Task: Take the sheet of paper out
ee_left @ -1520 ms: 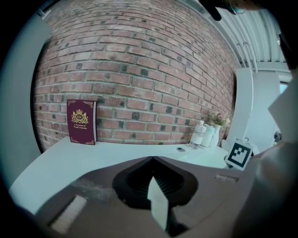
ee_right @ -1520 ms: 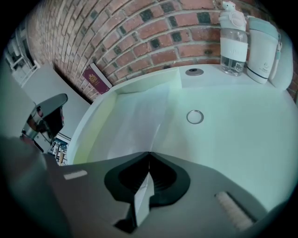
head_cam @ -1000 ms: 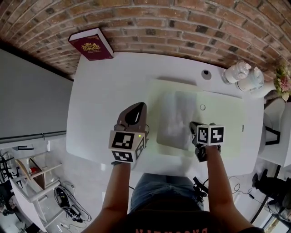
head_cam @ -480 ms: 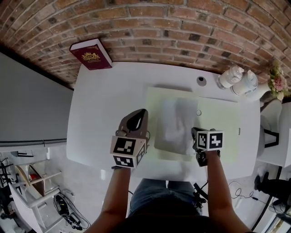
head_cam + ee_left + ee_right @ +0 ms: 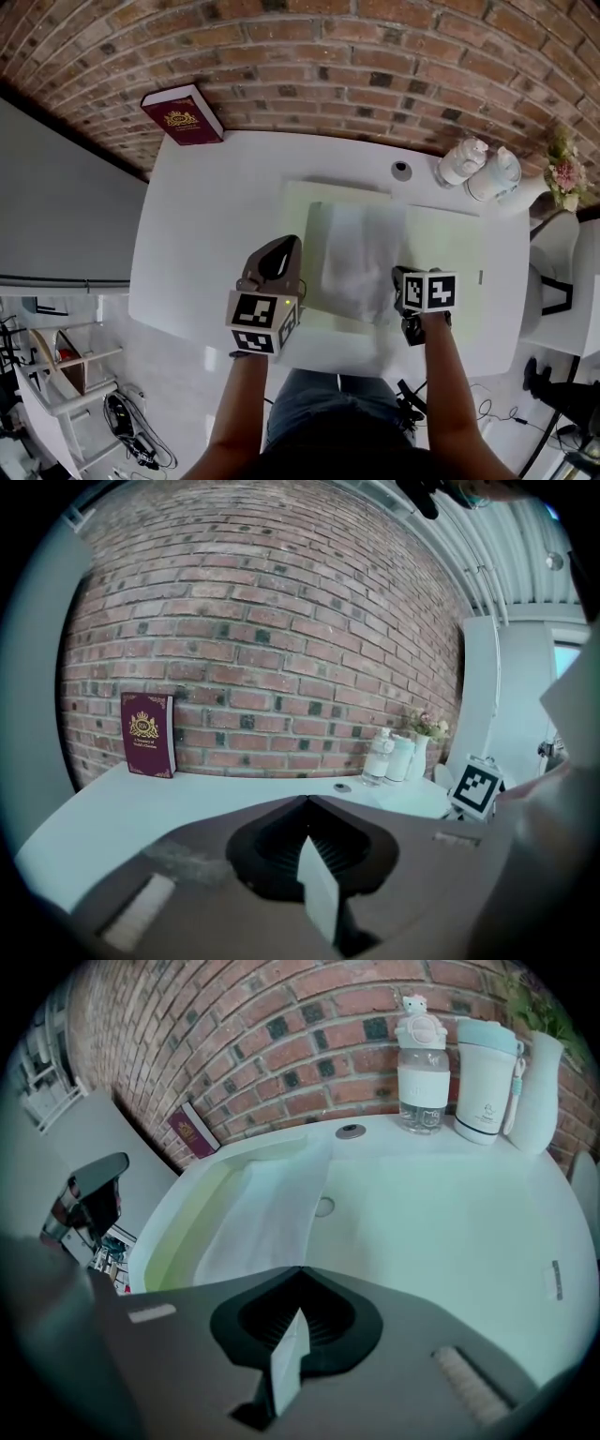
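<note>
A white sheet of paper [image 5: 361,248] lies on a pale green folder [image 5: 450,253] in the middle of the white table [image 5: 206,216]. My right gripper [image 5: 400,279] is at the sheet's near right corner with its jaws closed, and the sheet [image 5: 267,1213] runs straight in under them. A pale sliver stands in the seam of the right gripper [image 5: 300,1274]. My left gripper [image 5: 284,244] hovers by the folder's left edge. Its jaws [image 5: 307,801] are closed too, with a similar pale sliver that I cannot identify.
A dark red book [image 5: 182,115] leans on the brick wall at the back left. A small round cap [image 5: 401,171], a bottle [image 5: 459,161], a white cup [image 5: 494,173] and a vase of flowers [image 5: 562,173] stand at the back right. The table's near edge is just below both grippers.
Both grippers have drawn back a little toward the table's near edge. The sheet's near end has come with the right gripper and now reaches to the folder's near edge.
</note>
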Demonstrator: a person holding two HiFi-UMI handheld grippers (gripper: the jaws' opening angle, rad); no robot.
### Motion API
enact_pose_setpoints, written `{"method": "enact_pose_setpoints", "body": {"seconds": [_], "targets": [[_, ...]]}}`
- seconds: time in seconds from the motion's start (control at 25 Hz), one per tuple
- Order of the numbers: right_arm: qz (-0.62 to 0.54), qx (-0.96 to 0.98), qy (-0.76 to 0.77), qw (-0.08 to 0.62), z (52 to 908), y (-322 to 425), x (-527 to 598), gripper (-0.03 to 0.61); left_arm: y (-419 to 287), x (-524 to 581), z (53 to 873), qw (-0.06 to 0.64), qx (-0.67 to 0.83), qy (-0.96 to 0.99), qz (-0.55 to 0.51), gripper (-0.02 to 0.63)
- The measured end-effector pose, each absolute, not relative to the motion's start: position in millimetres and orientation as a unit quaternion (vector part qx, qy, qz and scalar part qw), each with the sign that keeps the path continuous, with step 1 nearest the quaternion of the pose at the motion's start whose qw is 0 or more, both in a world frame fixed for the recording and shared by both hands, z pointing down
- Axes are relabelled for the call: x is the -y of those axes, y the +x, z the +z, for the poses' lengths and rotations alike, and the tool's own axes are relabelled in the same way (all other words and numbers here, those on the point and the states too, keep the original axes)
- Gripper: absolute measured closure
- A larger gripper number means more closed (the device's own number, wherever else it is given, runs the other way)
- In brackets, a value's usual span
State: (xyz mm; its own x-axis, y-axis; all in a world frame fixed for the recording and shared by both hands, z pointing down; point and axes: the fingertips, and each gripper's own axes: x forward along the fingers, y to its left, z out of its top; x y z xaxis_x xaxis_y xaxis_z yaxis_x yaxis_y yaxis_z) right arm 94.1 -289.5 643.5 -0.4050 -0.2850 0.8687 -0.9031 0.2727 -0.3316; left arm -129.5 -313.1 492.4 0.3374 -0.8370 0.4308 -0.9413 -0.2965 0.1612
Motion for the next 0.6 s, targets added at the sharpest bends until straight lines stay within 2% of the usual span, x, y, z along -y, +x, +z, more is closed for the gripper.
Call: {"method": "enact_pose_setpoints", "body": {"seconds": [0.6], "targets": [[0.438, 0.715, 0.422, 0.345, 639.4, 171.9, 290.1, 0.576, -62.0, 309.3, 490.1, 0.192, 0.567, 0.789, 0.137, 0.617]]}}
